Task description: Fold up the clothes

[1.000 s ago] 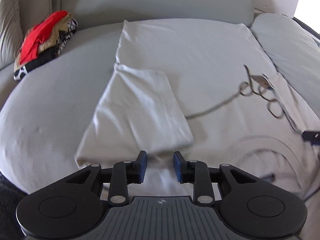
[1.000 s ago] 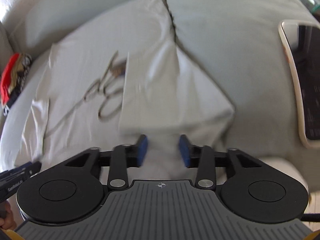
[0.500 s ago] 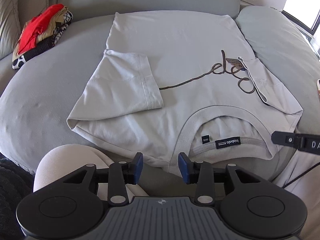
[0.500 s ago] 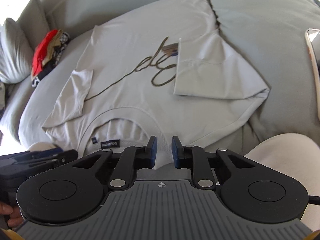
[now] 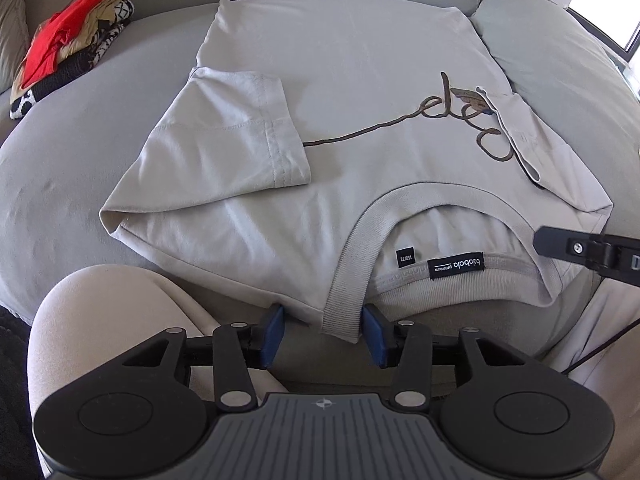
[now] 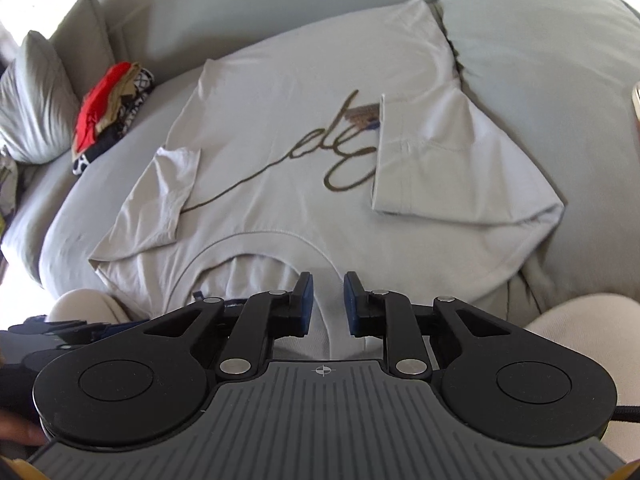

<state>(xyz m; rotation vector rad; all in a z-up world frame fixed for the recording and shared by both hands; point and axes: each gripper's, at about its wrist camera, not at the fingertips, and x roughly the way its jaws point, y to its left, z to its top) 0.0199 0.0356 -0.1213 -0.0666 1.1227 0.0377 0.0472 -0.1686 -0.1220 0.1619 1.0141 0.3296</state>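
Nearest: left gripper [image 5: 323, 334] spread apart, blue pads either side of the ribbed collar of the pale grey short-sleeved cotton T-shirt [image 5: 340, 92], nothing clamped yet. Right gripper [image 6: 327, 304] likewise parted, narrower gap, poised over the near hem by the neckline, holding nothing. Beyond: shirt spread face up on the grey-green sofa cushion [image 5: 72, 140], both sleeves turned inward over the chest, brown looping script between them. Far left: small pile of red, tan and black-and-white folded garments [image 5: 66, 46].

Probably next, folding collar end toward far hem: best to pinch both shoulder edges evenly, both layers caught, lift low, keep sleeves tucked, land edges square.

Hidden: script's right end under the right sleeve; far hem corner against the right cushion unclear; near edge behind the grippers.
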